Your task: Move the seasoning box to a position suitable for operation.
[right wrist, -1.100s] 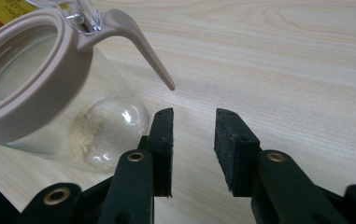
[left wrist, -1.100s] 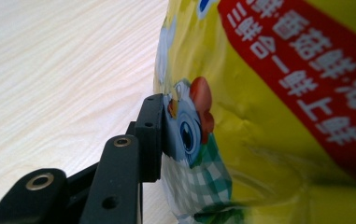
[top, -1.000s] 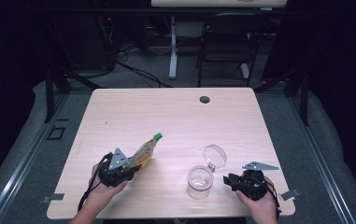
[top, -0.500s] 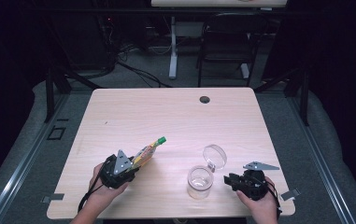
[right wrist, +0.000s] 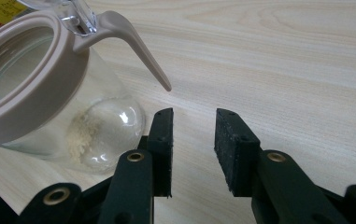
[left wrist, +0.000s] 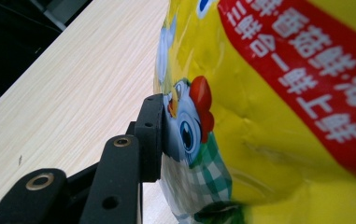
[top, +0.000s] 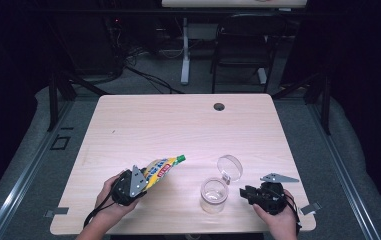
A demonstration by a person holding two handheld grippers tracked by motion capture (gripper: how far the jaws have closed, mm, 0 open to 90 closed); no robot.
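Note:
A yellow seasoning pouch (top: 162, 168) with a red label and a green cap juts up and to the right from my left gripper (top: 134, 181), which is shut on its lower end near the table's front left. In the left gripper view one black finger (left wrist: 151, 135) presses on the pouch (left wrist: 269, 116) beside a printed chicken. A clear glass jar (top: 214, 193) with a beige rim stands at the front, its hinged lid (top: 229, 167) flipped open. My right gripper (top: 248, 192) rests just right of the jar, open, with nothing between its fingers (right wrist: 193, 140). A little pale powder lies in the jar (right wrist: 40, 93).
The jar's beige latch lever (right wrist: 138, 51) sticks out towards my right gripper. A dark cable hole (top: 219, 106) sits near the far edge of the wooden table (top: 178, 125). A chair and desk legs stand beyond the table in the dark.
The pouch in my left gripper has tipped lower, its green cap swinging down and right toward the jar. My right gripper has not moved.

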